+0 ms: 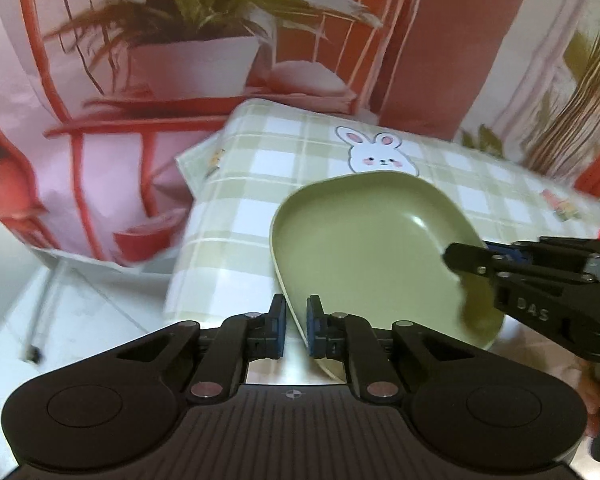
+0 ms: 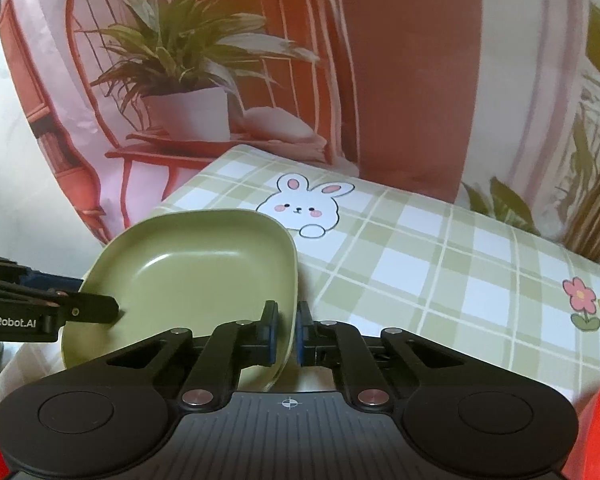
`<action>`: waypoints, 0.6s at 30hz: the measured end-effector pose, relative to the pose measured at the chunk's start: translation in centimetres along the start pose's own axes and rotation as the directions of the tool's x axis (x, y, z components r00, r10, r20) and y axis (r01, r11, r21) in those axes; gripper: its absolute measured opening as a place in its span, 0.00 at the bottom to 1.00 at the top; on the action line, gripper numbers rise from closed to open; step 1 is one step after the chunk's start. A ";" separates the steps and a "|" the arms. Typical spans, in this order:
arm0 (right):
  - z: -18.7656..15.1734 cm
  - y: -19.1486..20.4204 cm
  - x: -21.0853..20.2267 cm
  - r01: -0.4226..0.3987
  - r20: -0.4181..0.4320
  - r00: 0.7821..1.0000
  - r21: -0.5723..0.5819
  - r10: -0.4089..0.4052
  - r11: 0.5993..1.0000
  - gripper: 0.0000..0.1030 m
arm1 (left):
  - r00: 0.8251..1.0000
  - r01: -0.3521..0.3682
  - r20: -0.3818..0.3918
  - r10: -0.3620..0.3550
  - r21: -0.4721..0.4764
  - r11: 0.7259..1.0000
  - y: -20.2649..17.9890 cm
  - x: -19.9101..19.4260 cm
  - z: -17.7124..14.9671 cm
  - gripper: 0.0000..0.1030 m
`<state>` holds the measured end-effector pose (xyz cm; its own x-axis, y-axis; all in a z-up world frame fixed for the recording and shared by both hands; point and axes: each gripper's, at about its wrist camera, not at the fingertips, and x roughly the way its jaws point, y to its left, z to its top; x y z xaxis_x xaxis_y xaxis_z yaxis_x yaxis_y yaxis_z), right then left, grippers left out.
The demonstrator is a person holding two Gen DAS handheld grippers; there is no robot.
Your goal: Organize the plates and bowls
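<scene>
From my left wrist camera, my left gripper (image 1: pixel 296 326) is clenched on the near rim of the pale green, rounded-square ceramic plate (image 1: pixel 364 248), one blue pad on each side of the edge. The plate tilts up over the green-and-white checked tablecloth with a printed rabbit (image 1: pixel 260 168), near its corner — I pinch the rim because a shallow dish offers nothing else to grasp. My right gripper (image 1: pixel 466 266) comes in from the right and bites the opposite rim.

From my right wrist camera, the right gripper (image 2: pixel 287 332) is closed on the plate's (image 2: pixel 188 264) right edge, while the left one holds the far-left rim. Two grips on opposite sides, I judge, keep it level for carrying — one alone might let it swing.
</scene>
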<state>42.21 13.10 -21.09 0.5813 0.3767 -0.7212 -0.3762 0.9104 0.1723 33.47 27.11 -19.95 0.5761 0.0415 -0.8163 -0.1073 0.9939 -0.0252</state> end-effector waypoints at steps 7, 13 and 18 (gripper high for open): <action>-0.4 -0.1 -1.3 0.013 -0.005 1.000 0.064 -0.013 0.998 0.05 | 1.000 0.023 -0.003 -0.024 -0.020 1.000 -0.2 -0.8 0.0 0.10; -0.4 -1.0 -3.4 0.017 0.007 1.000 0.133 -0.018 0.991 0.04 | 0.999 0.054 0.005 -0.054 -0.012 0.998 -1.6 -2.7 0.0 0.10; -0.6 -2.0 -6.1 0.024 0.035 0.999 0.180 -0.030 0.983 0.04 | 0.997 0.075 0.019 -0.075 -0.009 0.997 -3.2 -4.5 -0.3 0.10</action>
<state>38.96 8.84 -17.47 0.6175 0.3547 -0.7021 -0.2267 0.9349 0.2730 30.94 23.71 -16.37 0.5978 -0.0310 -0.8011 -0.0710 0.9933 -0.0915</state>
